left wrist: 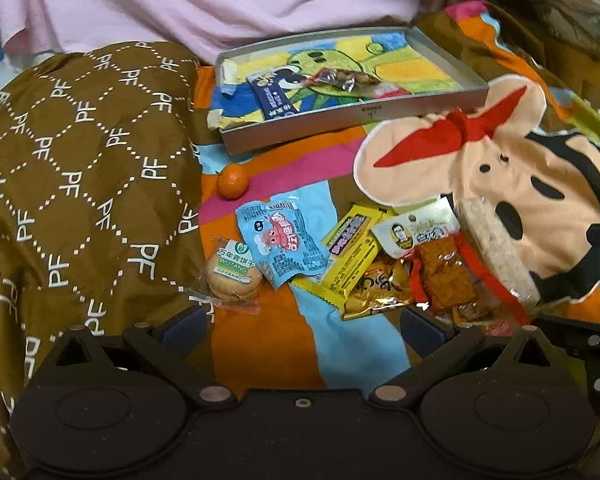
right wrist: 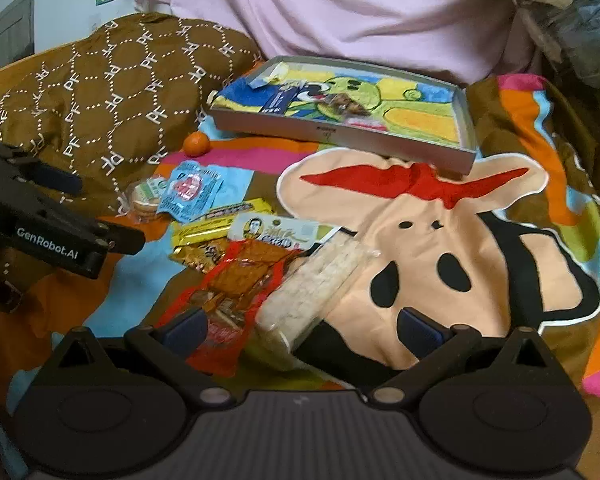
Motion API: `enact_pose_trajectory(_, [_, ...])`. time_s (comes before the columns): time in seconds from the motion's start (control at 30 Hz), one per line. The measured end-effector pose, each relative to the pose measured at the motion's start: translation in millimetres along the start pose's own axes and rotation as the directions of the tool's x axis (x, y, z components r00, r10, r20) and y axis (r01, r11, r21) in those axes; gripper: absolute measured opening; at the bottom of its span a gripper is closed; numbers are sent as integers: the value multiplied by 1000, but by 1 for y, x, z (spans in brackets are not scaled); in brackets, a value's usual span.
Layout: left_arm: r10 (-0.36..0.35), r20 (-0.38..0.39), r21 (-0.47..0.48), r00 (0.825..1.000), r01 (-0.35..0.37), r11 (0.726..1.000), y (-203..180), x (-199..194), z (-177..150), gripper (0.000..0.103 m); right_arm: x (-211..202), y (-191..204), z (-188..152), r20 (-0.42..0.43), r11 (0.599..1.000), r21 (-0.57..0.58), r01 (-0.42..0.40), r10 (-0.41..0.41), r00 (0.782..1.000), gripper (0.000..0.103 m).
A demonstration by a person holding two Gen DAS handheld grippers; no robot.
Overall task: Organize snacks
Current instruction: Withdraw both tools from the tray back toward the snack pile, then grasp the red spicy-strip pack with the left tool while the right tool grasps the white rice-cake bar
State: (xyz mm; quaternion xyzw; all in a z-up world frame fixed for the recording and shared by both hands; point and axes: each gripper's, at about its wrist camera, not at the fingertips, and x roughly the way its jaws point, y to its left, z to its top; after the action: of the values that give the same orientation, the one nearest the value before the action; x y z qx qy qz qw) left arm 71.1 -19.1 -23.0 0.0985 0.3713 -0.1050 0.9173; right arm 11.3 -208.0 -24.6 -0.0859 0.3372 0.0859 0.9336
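Observation:
A shallow grey tray [left wrist: 300, 130] [right wrist: 466, 160] lies at the back on a colourful bedspread, holding a dark blue snack bar [left wrist: 274, 98] and a clear pack of brown snacks [left wrist: 346, 78]. Loose snacks lie nearer: a small orange [left wrist: 232, 181] [right wrist: 196, 144], a biscuit pack [left wrist: 234, 276], a light blue packet [left wrist: 282, 242] [right wrist: 192, 192], a yellow bar [left wrist: 350, 258], a red spicy-strip pack [left wrist: 446, 276] [right wrist: 240, 280] and a rice-cake pack [left wrist: 496, 248] [right wrist: 316, 296]. My left gripper [left wrist: 302, 330] is open and empty above the bedspread. My right gripper [right wrist: 302, 330] is open, straddling the rice-cake pack's near end.
A brown patterned pillow [left wrist: 80, 184] [right wrist: 112, 88] lies on the left. A pink sheet [left wrist: 220, 0] hangs behind the tray. The left gripper's body [right wrist: 40, 216] shows at the right wrist view's left edge.

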Motion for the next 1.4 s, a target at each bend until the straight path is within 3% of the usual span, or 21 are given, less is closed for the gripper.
enact_pose_trajectory(0.3, [-67, -28, 107, 997, 70, 992, 14, 22, 9, 102, 10, 13, 3, 15, 998, -36, -46, 46, 999, 103])
enact_pose_trajectory(0.57, [-61, -18, 67, 998, 63, 996, 30, 42, 17, 102, 29, 30, 16, 15, 993, -85, -80, 82, 997, 102])
enact_pose_trajectory(0.8, [-65, 10, -50, 998, 66, 997, 53, 55, 27, 102, 45, 20, 23, 14, 999, 36, -9, 9, 1000, 96])
enact_pose_trajectory(0.93, [-101, 34, -59, 994, 103, 993, 52, 62, 29, 102, 51, 7, 24, 11, 992, 119, 37, -38, 999, 92])
enact_pose_trajectory(1.17, [-253, 58, 32, 966, 251, 967, 28, 60, 25, 102, 67, -6, 21, -47, 979, 168, 117, -111, 993, 82])
enact_pose_trajectory(1.33, [-340, 39, 70, 940, 336, 939, 14, 55, 16, 102, 73, -9, 19, -56, 974, 197, 112, -102, 993, 80])
enact_pose_trajectory(1.4, [-364, 28, 81, 931, 361, 929, 9, 54, 13, 102, 76, -11, 20, -62, 972, 215, 91, -80, 995, 74])
